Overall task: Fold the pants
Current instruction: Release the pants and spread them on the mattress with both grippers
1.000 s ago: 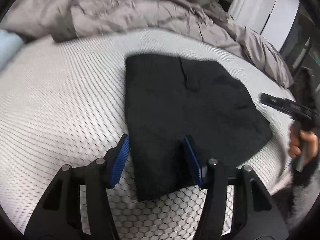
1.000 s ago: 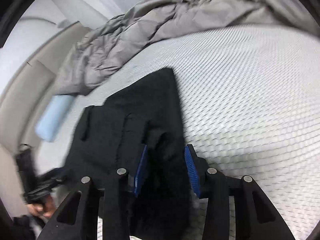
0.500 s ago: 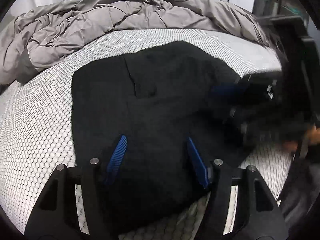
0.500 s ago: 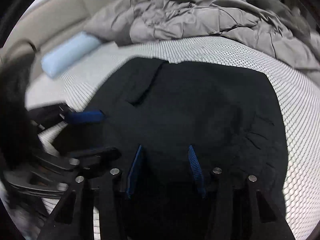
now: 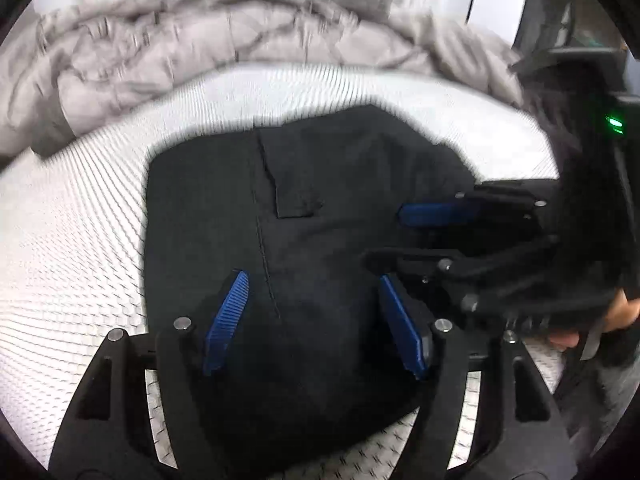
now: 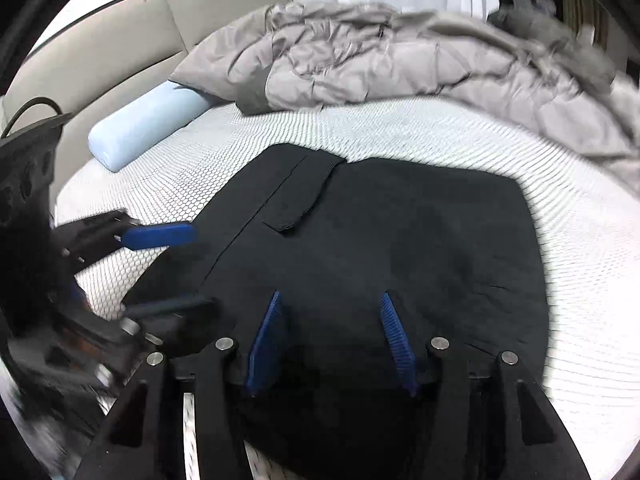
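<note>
The black pants lie folded in a flat, roughly square stack on the white mesh mattress, a pocket flap facing up; they also show in the right wrist view. My left gripper is open over the near edge of the stack, holding nothing. My right gripper is open over the stack's near edge, holding nothing. The right gripper shows at the right of the left wrist view, and the left gripper at the left of the right wrist view.
A crumpled grey duvet lies across the far side of the bed. A light blue bolster pillow lies at the far left by the beige headboard. White curtains hang behind.
The right gripper has let go of the pants fabric and both grippers have swung over the folded stack, coming close side by side. The pants lie flat.
</note>
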`<state>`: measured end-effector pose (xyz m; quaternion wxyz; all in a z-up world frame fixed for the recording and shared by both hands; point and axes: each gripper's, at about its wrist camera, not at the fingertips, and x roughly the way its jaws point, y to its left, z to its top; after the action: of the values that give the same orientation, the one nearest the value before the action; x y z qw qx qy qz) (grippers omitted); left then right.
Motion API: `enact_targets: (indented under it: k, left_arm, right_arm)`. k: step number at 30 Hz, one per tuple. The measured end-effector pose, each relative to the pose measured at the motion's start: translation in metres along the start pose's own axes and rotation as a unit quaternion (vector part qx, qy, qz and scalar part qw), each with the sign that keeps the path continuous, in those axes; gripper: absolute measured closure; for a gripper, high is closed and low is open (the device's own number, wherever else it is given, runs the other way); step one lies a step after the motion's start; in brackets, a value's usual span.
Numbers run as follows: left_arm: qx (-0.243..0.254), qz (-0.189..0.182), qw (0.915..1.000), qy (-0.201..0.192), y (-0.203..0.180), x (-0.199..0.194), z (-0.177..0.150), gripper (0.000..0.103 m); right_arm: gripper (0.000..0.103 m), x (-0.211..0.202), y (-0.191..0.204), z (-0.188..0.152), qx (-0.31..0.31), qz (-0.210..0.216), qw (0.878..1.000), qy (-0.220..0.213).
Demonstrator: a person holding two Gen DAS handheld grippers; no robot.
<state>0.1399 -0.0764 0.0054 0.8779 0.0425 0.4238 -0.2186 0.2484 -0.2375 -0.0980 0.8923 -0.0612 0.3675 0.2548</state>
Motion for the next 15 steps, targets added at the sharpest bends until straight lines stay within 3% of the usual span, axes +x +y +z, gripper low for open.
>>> enact_targets:
  k: [3, 6, 11, 13, 15]
  left_arm:
    - [0.049, 0.018, 0.9986, -0.005, -0.009, -0.002, -0.005, 0.037]
    - [0.043, 0.009, 0.9990, -0.001, -0.004, -0.008, -0.015, 0.036]
    - [0.035, 0.033, 0.9988, -0.008, -0.004, -0.022, -0.026, 0.035]
    - [0.016, 0.017, 0.9995, -0.022, -0.002, -0.034, -0.025, 0.035]
    - [0.009, 0.001, 0.9989, -0.047, -0.004, -0.046, -0.018, 0.035]
  right_arm:
    - [0.050, 0.012, 0.009, -0.005, -0.047, -0.033, 0.998, 0.012]
    - [0.050, -0.004, 0.002, -0.015, -0.085, -0.117, 0.989, 0.012]
    - [0.050, -0.024, -0.017, -0.033, -0.088, -0.126, 0.988, -0.003]
    - [0.048, -0.022, -0.007, -0.031, -0.102, -0.140, 0.985, -0.008]
    - [0.041, -0.030, -0.007, -0.026, -0.081, -0.114, 0.990, -0.022]
